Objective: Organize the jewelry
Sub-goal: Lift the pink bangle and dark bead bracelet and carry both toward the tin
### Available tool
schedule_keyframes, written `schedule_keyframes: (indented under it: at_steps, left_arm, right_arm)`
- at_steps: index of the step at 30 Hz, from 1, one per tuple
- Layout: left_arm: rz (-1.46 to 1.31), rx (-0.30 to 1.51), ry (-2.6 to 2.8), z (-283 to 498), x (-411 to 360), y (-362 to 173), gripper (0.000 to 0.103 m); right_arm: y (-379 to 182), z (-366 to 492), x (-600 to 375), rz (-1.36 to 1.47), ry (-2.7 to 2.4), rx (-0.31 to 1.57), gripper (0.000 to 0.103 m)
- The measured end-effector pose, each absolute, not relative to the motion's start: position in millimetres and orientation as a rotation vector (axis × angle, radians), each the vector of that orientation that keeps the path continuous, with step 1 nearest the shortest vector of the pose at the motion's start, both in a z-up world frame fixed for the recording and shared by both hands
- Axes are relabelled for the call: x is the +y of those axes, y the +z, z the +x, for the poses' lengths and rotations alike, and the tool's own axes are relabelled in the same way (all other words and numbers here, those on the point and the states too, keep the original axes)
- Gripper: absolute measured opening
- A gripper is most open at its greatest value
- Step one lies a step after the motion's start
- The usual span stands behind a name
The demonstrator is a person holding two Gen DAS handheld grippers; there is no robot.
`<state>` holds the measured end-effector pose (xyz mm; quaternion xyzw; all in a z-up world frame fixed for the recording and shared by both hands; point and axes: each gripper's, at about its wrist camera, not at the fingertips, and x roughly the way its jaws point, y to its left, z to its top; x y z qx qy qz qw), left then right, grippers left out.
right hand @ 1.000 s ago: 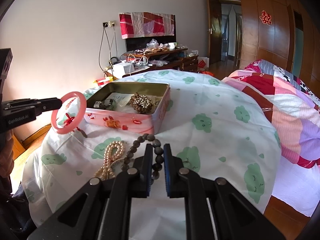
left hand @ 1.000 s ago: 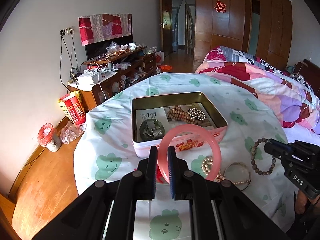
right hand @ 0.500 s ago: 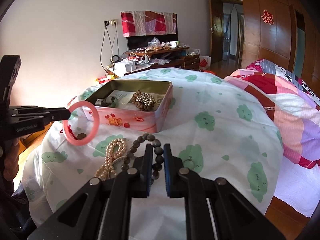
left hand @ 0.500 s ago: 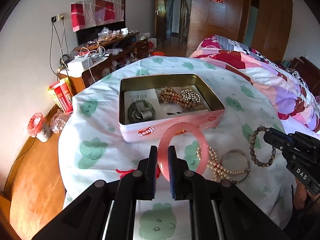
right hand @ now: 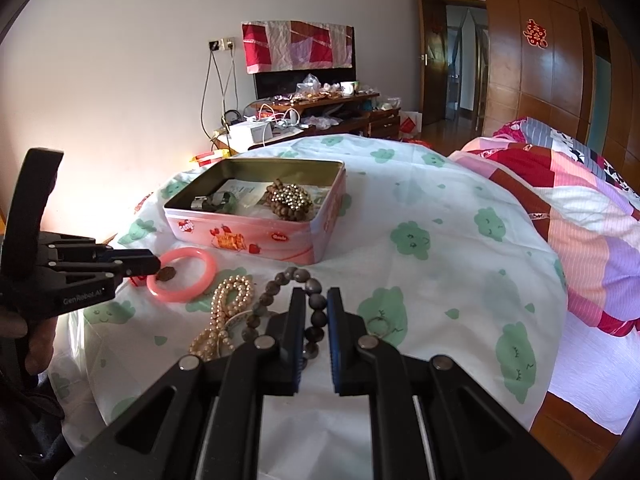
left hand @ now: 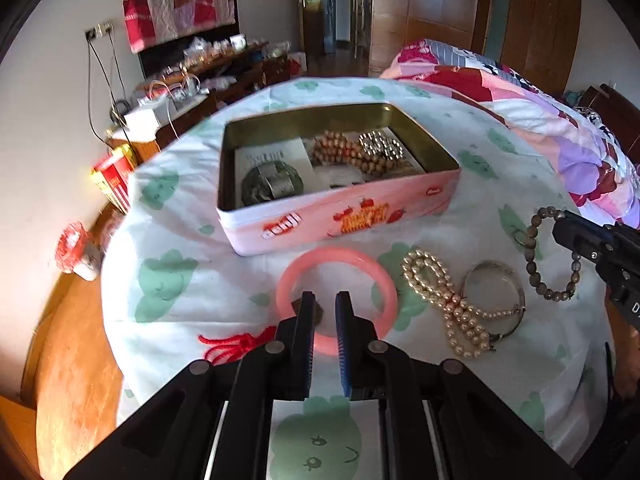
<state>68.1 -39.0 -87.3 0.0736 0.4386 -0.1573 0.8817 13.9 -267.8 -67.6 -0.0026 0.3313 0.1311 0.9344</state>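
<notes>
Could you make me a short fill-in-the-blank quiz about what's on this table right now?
1. The pink bangle lies flat on the ___ , in front of the tin.
2. The right gripper is shut on a bracelet of dark ___ .
3. The pearl necklace lies ___ the tin.
4. The left gripper jaws are ___ around the bangle's near rim.

Missing words: tablecloth; beads; outside; opening

The bangle (left hand: 337, 276) is pink. The tin box (left hand: 340, 216) is pink on the outside with red strawberry pictures, and gold inside. The tablecloth (right hand: 420, 280) is white with green smiling clouds. The pearl necklace (left hand: 448, 304) is cream. The bead bracelet (left hand: 554, 254) is dark brown. A red cord (left hand: 236, 342) lies by the bangle. The quilt (right hand: 580, 216) has pink, red and purple patches.
</notes>
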Motion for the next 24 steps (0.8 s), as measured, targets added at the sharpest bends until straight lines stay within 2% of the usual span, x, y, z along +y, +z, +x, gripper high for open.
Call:
schedule_keyframes:
  at_steps: [1,3,4,10,24]
  left_arm:
    - [0.148,0.926,-0.322,69,-38,-90,0.017]
    - [0.15,0.961,-0.29,72,-36,-97,0.035]
    - [0.132,0.974,-0.283,73,-33,-100,0.038]
    - [0.126,0.971,-0.256,71,-32,-100,0.044]
    - [0.171,0.944,-0.238,95,-35,-88,0.044]
  right_arm:
    - [-68,14,-268,-0.005,0.269,0.679,0.013]
    - [-69,14,-267,-0.006,0.272,0.684,0.013]
    - [-70,14,-267,-0.007,0.273,0.685,0.013]
    - [-68,14,-266,-0.007,0.278,0.685,0.013]
    - [-74,15,-262,-0.005,0.3,0.701,0.013]
